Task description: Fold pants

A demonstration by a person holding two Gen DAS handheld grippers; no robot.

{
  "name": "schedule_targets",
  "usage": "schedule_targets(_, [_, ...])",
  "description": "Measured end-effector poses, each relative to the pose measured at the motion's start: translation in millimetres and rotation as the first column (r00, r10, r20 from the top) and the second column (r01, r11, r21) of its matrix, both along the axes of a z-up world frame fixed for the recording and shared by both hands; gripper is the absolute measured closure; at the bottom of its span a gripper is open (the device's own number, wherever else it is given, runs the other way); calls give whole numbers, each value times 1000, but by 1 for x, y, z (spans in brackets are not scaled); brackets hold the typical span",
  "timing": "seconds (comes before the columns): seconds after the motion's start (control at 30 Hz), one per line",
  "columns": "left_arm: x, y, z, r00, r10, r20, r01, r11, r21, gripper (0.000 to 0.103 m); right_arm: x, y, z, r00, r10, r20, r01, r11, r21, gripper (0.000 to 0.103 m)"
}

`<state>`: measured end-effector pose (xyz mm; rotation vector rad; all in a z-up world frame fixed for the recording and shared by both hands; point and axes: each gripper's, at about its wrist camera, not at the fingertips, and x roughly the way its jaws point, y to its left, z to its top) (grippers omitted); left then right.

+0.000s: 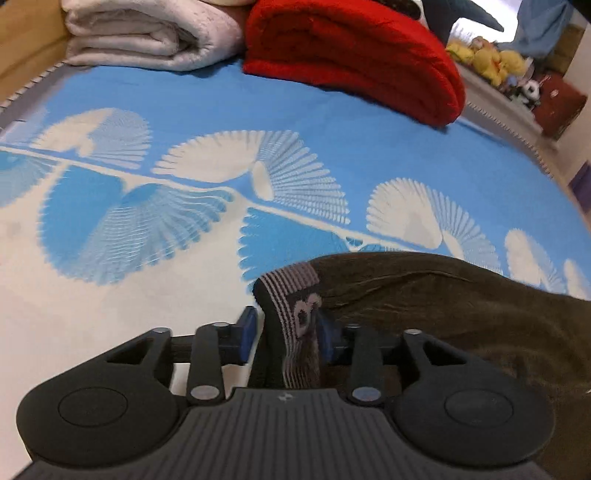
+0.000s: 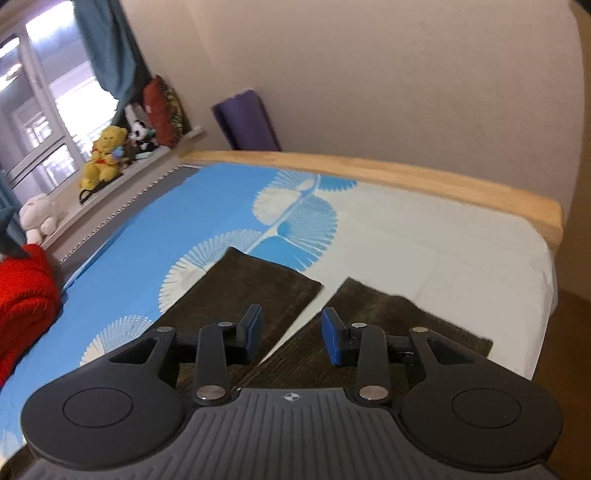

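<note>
Dark brown pants (image 1: 461,317) lie on a blue and white bedspread (image 1: 184,122). My left gripper (image 1: 286,328) is shut on the striped elastic waistband (image 1: 291,295), which stands up between the blue pads. In the right wrist view the two pant legs (image 2: 243,291) lie flat and side by side, with a narrow gap between them, hems pointing away. My right gripper (image 2: 291,339) is open and empty, hovering over the gap between the legs.
A folded red blanket (image 1: 354,55) and a folded white blanket (image 1: 147,33) lie at the far end of the bed. Stuffed toys (image 2: 105,155) sit on the windowsill. A wooden bed frame (image 2: 406,177) borders the mattress, with a purple mat (image 2: 247,122) against the wall.
</note>
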<state>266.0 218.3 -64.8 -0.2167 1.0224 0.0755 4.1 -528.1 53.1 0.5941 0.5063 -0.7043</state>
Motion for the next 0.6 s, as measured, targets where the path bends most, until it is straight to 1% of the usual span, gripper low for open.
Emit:
schedule_targets(0.07, [-20,-2,23,1000,-9,-20,9,1000,1,51,6,-1,-3,1000,18,-2,-18,1000,17,66])
schedule_targets(0.13, [-49,0,41,999,-22,-24,21,999,-31,47,16,3,-3,998,64,6,-64,997,32,66])
schedule_targets(0.17, [-63,1,44,999,-30,-31,28,999,-46,41,19,6,-3,996,88,14,-89,995,35,66])
schedule_targets(0.2, [-79,3,45,998,-31,-47,29,998,-58,36,23,10,-2,993,114,22,-114,993,34,66])
schedule_targets(0.23, [-94,3,41,997,-30,-67,26,997,-66,35,26,15,-1,989,142,29,-143,989,31,66])
schedule_targets(0.3, [-117,2,23,994,-32,-104,24,997,-72,31,31,25,3,981,192,33,-193,981,20,66])
schedule_targets(0.33, [-126,2,10,992,-27,-122,18,997,-73,31,33,30,5,976,216,33,-216,976,11,66])
schedule_targets(0.4, [-141,3,-22,987,10,-161,-24,996,-89,31,35,40,8,967,252,30,-252,968,-4,66])
schedule_targets(0.43, [-142,5,-36,972,22,-235,-44,995,-87,35,35,44,10,963,268,27,-268,963,-10,66])
schedule_targets(0.47, [-143,10,-42,968,69,-241,-93,992,-89,39,35,48,12,960,279,25,-279,960,-13,66])
schedule_targets(0.5, [-146,13,-41,975,96,-203,-118,988,-102,37,34,51,13,957,289,24,-289,957,-14,66])
schedule_targets(0.53, [-147,14,-42,977,92,-192,-112,989,-95,36,32,53,14,956,294,25,-293,956,-12,66])
schedule_targets(0.6, [-146,12,-42,981,47,-187,-66,994,-93,36,29,54,16,954,297,33,-297,955,-6,66])
